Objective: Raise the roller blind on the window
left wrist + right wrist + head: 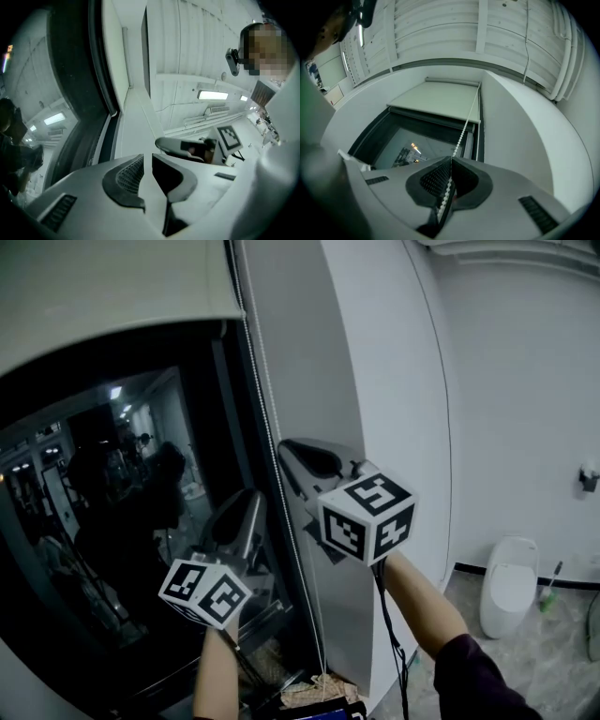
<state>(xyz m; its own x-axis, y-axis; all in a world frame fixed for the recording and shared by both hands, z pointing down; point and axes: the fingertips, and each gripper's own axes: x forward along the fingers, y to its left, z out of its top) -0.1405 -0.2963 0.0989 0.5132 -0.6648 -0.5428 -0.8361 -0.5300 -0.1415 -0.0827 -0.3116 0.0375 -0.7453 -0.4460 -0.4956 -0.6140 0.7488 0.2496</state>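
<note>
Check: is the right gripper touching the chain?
Touching. The right gripper view shows the right gripper with jaws shut on the chain, which runs up to the blind.

Right gripper (286, 454) at bead chain (261, 371), seemingly gripping; roller blind (103, 287) partly raised.

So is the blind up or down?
Mostly up: the roller blind covers only the top of the window; the rest shows dark and uncovered.

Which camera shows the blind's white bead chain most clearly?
Right gripper view: the white bead chain runs from the shut jaws of the right tool up to the pale roller blind. The head view shows only a thin line beside the window; the left gripper view shows none.
</note>
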